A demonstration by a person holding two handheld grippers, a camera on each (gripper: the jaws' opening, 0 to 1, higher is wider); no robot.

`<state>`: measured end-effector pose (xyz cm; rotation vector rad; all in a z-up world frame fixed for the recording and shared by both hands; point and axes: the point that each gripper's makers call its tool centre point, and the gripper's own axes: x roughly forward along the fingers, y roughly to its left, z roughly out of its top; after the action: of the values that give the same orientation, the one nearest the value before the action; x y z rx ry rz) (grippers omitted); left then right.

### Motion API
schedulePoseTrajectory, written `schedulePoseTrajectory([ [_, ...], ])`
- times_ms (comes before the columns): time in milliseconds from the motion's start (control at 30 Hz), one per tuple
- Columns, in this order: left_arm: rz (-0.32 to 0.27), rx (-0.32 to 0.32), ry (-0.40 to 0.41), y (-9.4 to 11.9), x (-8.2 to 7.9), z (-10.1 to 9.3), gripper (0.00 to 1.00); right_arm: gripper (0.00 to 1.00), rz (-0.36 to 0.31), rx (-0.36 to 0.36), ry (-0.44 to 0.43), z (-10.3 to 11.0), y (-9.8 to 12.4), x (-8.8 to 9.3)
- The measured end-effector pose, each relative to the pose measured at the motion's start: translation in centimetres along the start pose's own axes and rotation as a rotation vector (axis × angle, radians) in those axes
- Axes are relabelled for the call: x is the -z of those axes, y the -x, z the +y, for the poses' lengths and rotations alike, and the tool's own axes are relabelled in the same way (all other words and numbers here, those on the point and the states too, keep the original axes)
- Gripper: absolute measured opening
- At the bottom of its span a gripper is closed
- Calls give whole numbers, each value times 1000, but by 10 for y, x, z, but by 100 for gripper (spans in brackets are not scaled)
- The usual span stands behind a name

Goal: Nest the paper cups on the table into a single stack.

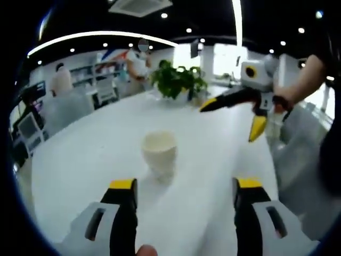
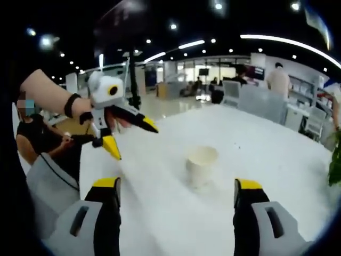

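The paper cup [image 1: 159, 153] stands upright on the white table [image 1: 80, 160], mouth up. It sits straight ahead of the left gripper [image 1: 185, 193], near its wide-open, empty jaws. The right gripper [image 1: 240, 114] hangs farther back, also open and empty.

Cream paper cup [image 1: 159, 152], seemingly plain; white table [image 1: 96, 154].

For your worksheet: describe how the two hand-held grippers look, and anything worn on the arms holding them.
Each hand-held gripper, left and right, has a pale grey body, black jaws with yellow tips and a yellow-ringed round mark. A dark wristband is on the left arm.
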<state>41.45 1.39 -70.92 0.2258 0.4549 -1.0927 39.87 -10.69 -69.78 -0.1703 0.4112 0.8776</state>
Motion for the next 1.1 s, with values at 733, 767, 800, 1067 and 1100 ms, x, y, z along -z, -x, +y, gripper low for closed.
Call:
schedulePoseTrajectory([
  [733,-61,-184,96,77,16,-35,99,100,-29,47,-20,1,61,16],
  [767,-62,-190,104,78,17,-35,99,100,-33,49,-18,0,62,15],
  [800,-63,-194,117,80,17,-37,99,100,-30,51,-11,-1,61,15],
  [1067,-49,-205,109,85,19,-34,99,100,13,36,48,-3,61,20],
  [1100,-52,-214,94,86,17,-33,99,100,19,33,54,-1,61,20],
])
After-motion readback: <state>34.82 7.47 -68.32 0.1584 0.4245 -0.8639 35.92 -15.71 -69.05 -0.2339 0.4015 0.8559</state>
